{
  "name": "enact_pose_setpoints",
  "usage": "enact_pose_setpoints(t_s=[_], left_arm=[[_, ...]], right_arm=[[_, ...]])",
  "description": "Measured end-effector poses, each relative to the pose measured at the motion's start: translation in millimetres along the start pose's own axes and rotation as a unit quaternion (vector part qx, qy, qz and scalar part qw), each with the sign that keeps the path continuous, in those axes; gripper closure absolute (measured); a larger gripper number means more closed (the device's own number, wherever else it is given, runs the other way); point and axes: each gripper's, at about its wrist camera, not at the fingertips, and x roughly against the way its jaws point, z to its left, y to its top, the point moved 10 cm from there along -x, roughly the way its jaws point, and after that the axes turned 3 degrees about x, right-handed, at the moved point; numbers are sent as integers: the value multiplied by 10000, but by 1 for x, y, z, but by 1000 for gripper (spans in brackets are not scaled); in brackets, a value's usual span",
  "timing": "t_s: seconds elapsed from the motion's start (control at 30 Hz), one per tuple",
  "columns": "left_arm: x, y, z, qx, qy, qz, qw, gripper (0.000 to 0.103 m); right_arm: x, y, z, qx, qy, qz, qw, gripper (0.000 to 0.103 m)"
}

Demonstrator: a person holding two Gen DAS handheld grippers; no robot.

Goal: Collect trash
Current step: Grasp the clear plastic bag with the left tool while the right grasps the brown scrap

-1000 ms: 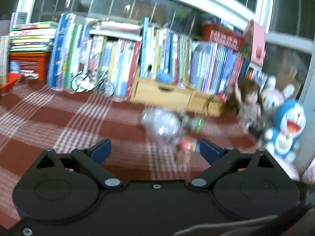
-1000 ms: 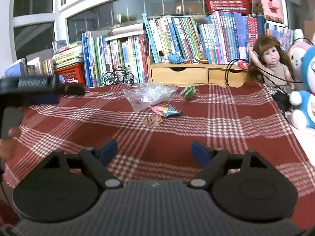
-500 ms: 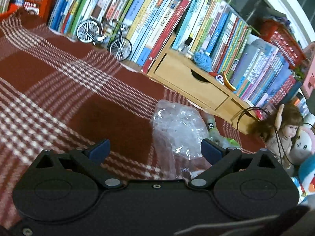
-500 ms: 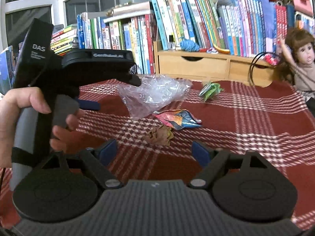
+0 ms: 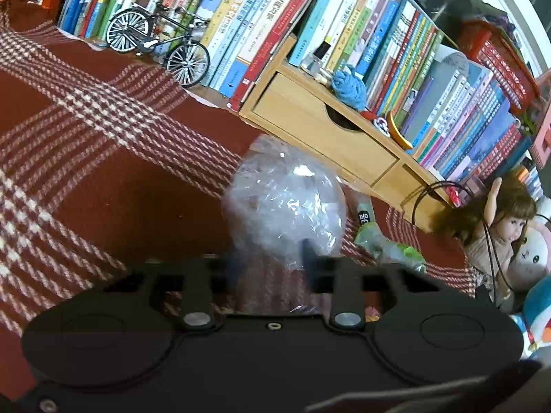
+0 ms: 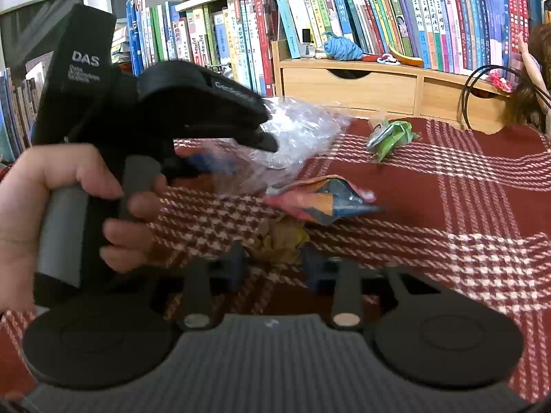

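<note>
A crumpled clear plastic bag (image 5: 282, 203) lies on the red plaid cloth (image 5: 86, 158), and my left gripper (image 5: 267, 261) has its blurred fingers pressed in on the bag's near end. In the right wrist view the same bag (image 6: 303, 130) sits under the left gripper's nose, held by a hand (image 6: 51, 189). My right gripper (image 6: 273, 261) has closed around a brown crumpled scrap (image 6: 279, 241). Just beyond it lies a colourful snack wrapper (image 6: 327, 199). A green wrapper (image 6: 392, 136) rests farther back.
A wooden drawer box (image 5: 327, 127) and a long row of upright books (image 5: 241, 17) line the far edge. A model bicycle (image 5: 155, 38) stands at the back left. A doll (image 5: 499, 220), plush toys (image 5: 530, 258) and a black cable (image 6: 475, 82) crowd the right.
Both grippers moved forward and down to the trash and went from wide open to closed, the left on the plastic bag and the right on the brown scrap.
</note>
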Motion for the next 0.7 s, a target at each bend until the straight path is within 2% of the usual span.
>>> enact_pose_setpoints(t_s=[0.03, 0.13, 0.47, 0.7], left_arm=[[2, 0, 0, -73, 68, -24, 9999, 93], [13, 3, 2, -278, 184, -225, 9992, 95], [73, 0, 1, -720, 203, -510, 9959, 96], [133, -22, 5, -1006, 90, -596, 9931, 97]], right_arm=[[1, 0, 0, -18, -1, -25, 10000, 70], [8, 0, -1, -69, 0, -88, 9999, 73], [44, -9, 8, -11, 25, -190, 9998, 75], [83, -19, 20, 6, 15, -323, 9995, 75]])
